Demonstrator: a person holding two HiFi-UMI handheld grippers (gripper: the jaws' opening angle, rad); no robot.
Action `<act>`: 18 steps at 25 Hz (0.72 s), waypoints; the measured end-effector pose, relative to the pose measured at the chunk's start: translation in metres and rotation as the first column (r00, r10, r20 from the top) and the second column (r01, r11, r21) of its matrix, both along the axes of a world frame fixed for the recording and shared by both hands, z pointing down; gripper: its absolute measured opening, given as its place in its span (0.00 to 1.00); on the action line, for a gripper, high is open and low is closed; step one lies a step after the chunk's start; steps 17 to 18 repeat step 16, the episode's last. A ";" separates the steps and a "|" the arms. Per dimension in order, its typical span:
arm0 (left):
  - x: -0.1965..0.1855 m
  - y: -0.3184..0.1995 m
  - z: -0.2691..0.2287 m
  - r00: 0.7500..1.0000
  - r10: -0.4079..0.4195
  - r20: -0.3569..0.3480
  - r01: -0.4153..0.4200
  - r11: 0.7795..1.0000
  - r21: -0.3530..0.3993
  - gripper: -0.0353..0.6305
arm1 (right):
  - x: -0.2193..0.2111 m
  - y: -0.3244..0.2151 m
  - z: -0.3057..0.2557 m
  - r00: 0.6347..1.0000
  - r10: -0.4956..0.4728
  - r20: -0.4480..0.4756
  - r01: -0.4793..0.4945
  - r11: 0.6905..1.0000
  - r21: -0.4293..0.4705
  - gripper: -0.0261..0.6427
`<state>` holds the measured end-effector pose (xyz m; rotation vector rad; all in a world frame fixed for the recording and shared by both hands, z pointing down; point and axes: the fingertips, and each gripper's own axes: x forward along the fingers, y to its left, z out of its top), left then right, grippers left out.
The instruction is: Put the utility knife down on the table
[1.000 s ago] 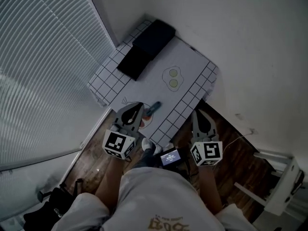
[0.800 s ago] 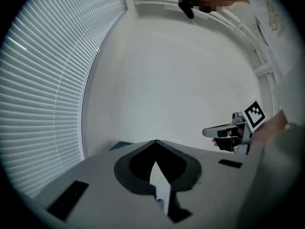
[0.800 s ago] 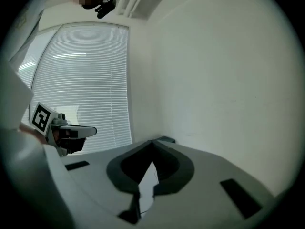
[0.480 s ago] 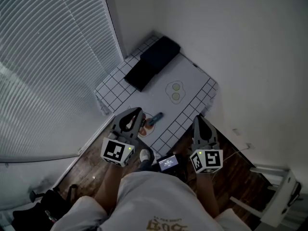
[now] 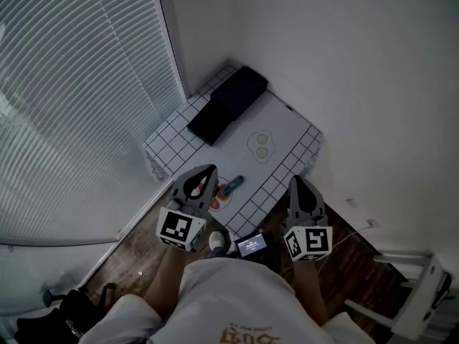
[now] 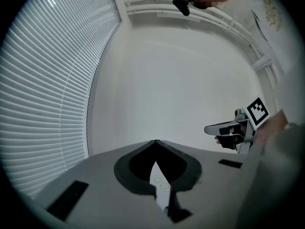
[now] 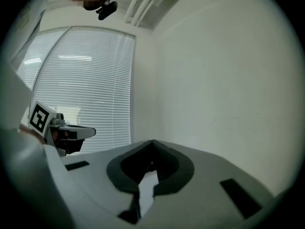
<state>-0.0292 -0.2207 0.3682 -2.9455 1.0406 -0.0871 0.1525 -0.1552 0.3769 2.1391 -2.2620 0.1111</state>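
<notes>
Pose: left tongs (image 5: 207, 170) level, closed empty | right tongs (image 5: 295, 180) level, closed empty

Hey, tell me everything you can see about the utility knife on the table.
The utility knife looks like a small, slim, blue-grey thing lying flat on the table's grid-patterned cover, near the front edge. It lies on a slant, its far end pointing up and to the right. Its near end meets a round orange-red patch that I cannot identify. It is too small here to show the blade or slider. The left gripper appears beside it, shut and empty. Nothing grips the knife.
</notes>
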 end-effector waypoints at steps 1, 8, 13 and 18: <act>0.000 0.000 0.000 1.000 0.003 0.002 -0.003 1.000 0.000 0.06 | 0.001 0.000 0.001 1.000 -0.001 0.002 0.001 1.000 0.001 0.05; 0.001 0.002 0.010 1.000 0.012 0.023 -0.011 1.000 -0.018 0.06 | 0.002 0.001 0.005 1.000 0.004 -0.011 -0.005 1.000 -0.017 0.05; 0.001 0.002 0.011 1.000 0.017 0.021 -0.017 1.000 -0.020 0.06 | 0.006 0.001 0.007 1.000 0.010 -0.012 -0.010 1.000 -0.015 0.05; 0.001 0.001 0.011 1.000 0.018 0.021 -0.017 1.000 -0.016 0.06 | 0.006 0.000 0.007 1.000 0.015 -0.008 -0.015 1.000 -0.016 0.05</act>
